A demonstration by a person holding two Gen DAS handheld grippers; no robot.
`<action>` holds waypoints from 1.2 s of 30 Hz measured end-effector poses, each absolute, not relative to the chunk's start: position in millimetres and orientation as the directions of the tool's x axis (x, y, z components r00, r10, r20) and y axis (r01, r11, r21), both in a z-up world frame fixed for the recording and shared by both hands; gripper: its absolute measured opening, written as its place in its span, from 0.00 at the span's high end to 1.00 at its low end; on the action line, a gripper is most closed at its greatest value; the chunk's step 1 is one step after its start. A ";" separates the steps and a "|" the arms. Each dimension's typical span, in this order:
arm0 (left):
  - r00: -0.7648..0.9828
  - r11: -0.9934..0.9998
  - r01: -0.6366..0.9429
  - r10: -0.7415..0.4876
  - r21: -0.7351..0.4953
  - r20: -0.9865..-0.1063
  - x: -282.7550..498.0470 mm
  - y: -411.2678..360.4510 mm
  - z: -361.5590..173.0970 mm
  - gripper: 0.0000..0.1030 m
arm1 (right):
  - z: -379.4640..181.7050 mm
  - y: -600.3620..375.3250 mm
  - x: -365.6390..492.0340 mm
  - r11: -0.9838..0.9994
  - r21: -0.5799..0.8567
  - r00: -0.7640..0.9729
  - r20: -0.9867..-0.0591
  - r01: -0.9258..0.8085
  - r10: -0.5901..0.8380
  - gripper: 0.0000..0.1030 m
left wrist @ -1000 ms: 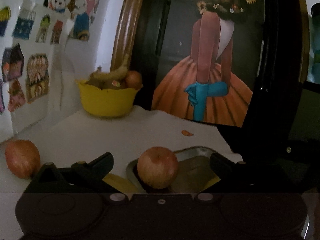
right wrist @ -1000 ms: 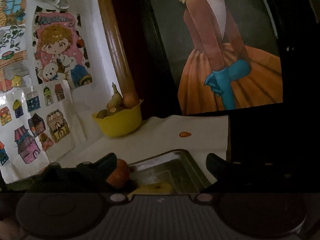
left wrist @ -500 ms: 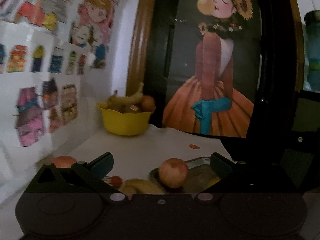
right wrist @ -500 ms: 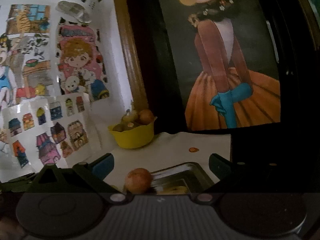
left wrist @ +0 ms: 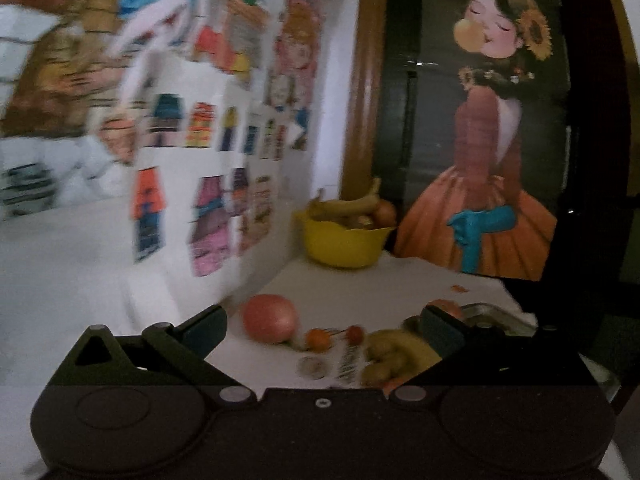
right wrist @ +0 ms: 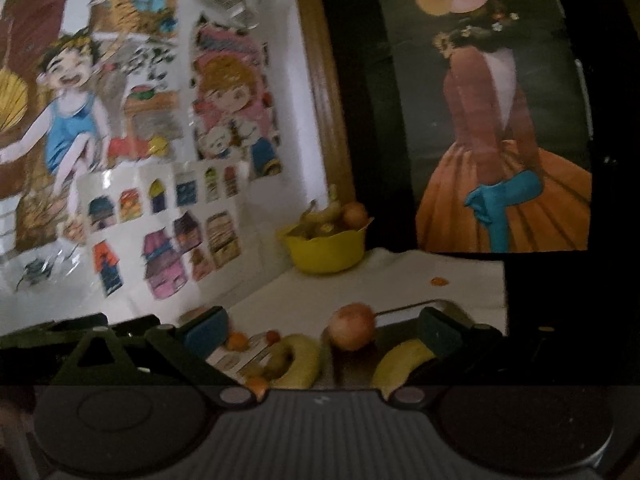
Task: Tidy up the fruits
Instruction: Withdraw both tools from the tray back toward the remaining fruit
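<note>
Fruits loose on the white tabletop (left wrist: pixel 360 284): apple (left wrist: pixel 271 319) at left gripper's (left wrist: pixel 322 326) 11 o'clock, second apple (right wrist: pixel 352 326) on tray (right wrist: pixel 404 312) rim between right gripper's (right wrist: pixel 322 330) jaws, both wide and empty, so likely pre-grasp; next, close on an apple, carry to yellow bowl (right wrist: pixel 326 250).
</note>
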State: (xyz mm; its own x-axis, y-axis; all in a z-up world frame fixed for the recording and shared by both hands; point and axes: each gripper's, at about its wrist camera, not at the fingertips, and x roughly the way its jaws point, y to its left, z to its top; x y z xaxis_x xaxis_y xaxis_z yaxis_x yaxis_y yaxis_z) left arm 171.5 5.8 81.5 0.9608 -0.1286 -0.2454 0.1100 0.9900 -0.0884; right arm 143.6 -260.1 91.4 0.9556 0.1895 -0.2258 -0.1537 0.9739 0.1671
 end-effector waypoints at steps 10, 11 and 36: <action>0.947 0.997 0.059 -0.075 -0.059 -0.312 145.6 40.9 52.9 0.01 | 57.4 -208.7 129.2 0.967 0.108 0.912 -0.322 -0.230 0.253 0.00; 0.945 0.996 0.062 -0.078 -0.059 -0.318 142.9 42.8 49.5 0.01 | 54.7 -205.3 128.1 0.966 0.106 0.909 -0.328 -0.234 0.256 0.00; 0.906 0.985 0.159 -0.170 -0.061 -0.388 135.3 38.5 18.1 0.01 | 6.0 -199.5 135.0 0.974 0.142 0.824 -0.519 -0.179 0.227 0.00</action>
State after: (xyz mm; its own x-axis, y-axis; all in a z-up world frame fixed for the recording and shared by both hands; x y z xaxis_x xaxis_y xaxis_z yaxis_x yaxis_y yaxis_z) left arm 135.3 38.5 18.1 0.9056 -0.1705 -0.3883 0.1593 0.9853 -0.0609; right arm 135.0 -199.5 6.0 0.8238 0.2273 -0.5194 -0.1793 0.9735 0.1416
